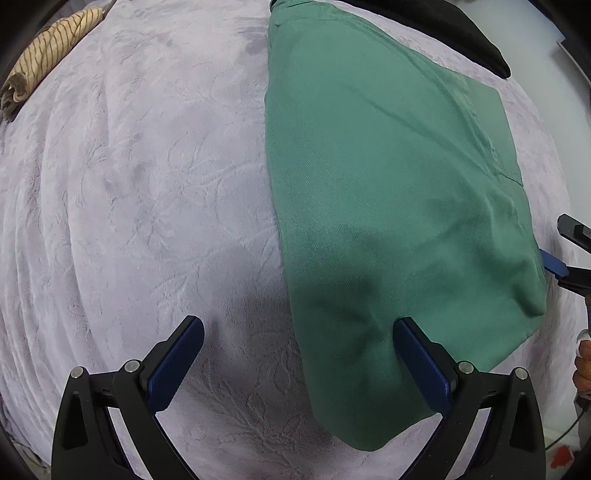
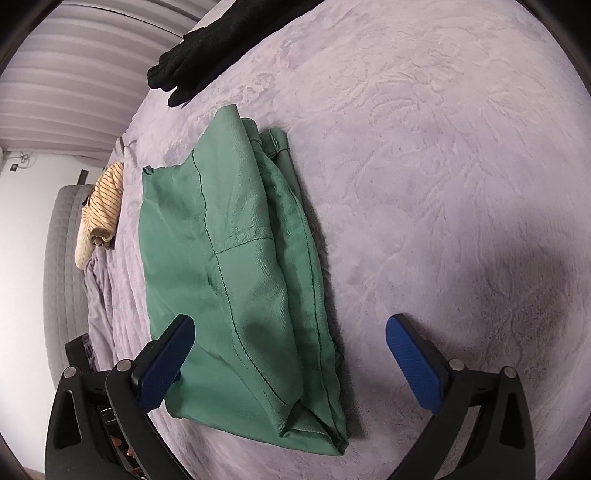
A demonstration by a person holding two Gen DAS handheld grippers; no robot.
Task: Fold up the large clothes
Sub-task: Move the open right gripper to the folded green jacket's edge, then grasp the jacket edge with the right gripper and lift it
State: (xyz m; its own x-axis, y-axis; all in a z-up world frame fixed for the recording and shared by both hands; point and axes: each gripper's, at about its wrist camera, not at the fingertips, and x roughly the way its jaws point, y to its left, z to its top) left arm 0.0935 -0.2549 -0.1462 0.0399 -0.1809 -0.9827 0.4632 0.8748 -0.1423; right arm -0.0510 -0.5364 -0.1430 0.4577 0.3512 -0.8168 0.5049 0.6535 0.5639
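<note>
A green garment (image 1: 388,206) lies folded in layers on the lilac bedspread (image 1: 129,192). In the right wrist view the green garment (image 2: 236,266) shows stacked folded edges along its right side. My left gripper (image 1: 299,343) is open and empty, hovering over the garment's near left edge. My right gripper (image 2: 290,339) is open and empty above the garment's near end; its blue fingertip (image 1: 554,264) shows at the garment's right edge in the left wrist view.
A striped beige garment (image 1: 48,55) lies rolled at the far left edge of the bed, also seen in the right wrist view (image 2: 105,195). A black garment (image 1: 465,33) lies at the far side, also in the right wrist view (image 2: 218,40). Bedspread (image 2: 443,166) stretches right of the garment.
</note>
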